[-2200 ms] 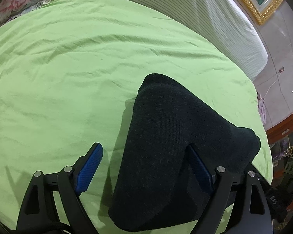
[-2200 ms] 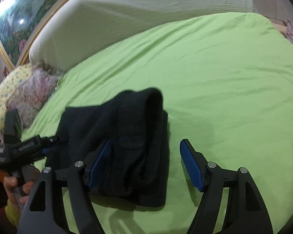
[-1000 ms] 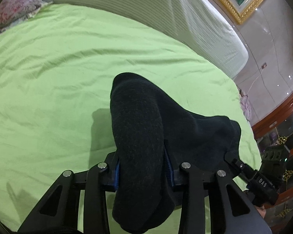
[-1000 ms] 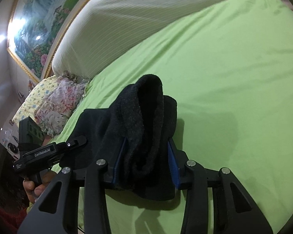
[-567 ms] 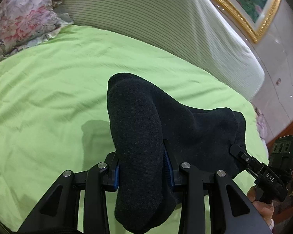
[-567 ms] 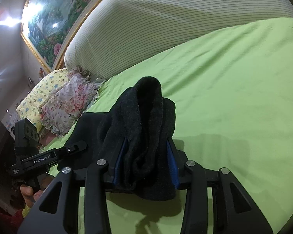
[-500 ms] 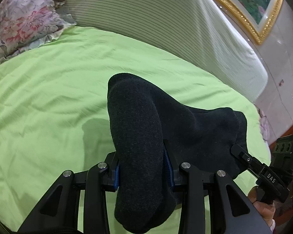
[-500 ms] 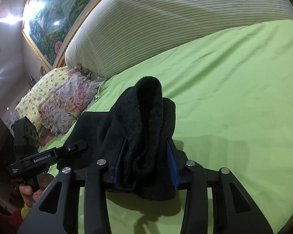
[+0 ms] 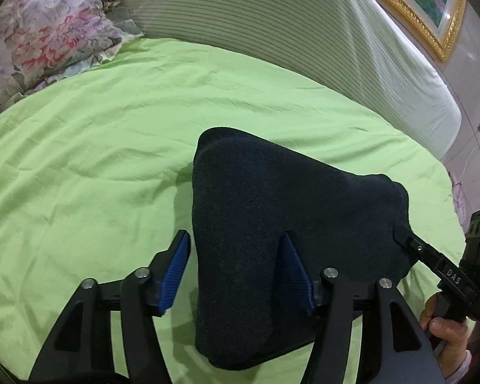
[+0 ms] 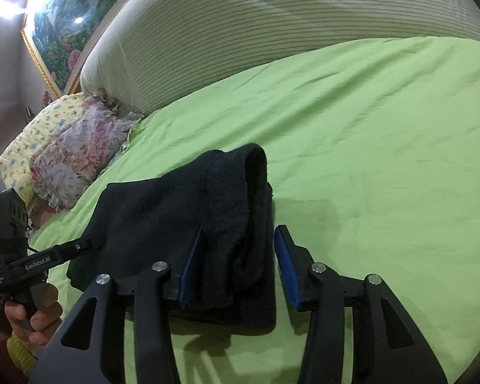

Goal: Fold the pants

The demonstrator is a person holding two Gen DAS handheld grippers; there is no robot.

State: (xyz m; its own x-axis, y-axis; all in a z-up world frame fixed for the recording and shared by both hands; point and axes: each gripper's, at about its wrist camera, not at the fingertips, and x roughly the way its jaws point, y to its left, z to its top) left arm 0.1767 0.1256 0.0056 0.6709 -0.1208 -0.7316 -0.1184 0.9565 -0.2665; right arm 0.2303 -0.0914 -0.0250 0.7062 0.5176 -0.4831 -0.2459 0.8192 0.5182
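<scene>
The bed (image 9: 96, 147), covered by a light green sheet, stretches ahead of both claws and takes up most of each view. Beyond it, at the far edge from the claws, stands a tall ribbed headboard (image 9: 272, 25) in pale cream. A framed painting (image 10: 64, 16) with a gold border hangs on the wall behind the headboard. Floral pillows (image 9: 41, 32) lie on the bed to the far left of the left claw, and they show again in the right wrist view, ahead and to the left.

The pants (image 9: 272, 224), dark and folded into a thick bundle, rest on the sheet right in front of both claws. The left claw (image 9: 240, 272) is spread wide, its blue pads standing either side of one end of the bundle; the left pad sits clear of the cloth, the right pad partly tucked behind it. The right claw (image 10: 236, 265) is likewise spread, with the other end of the bundle lying between its pads, the right pad apart from the cloth. Each claw shows in the other's view at the outer edge, held by a hand (image 10: 32, 320).
</scene>
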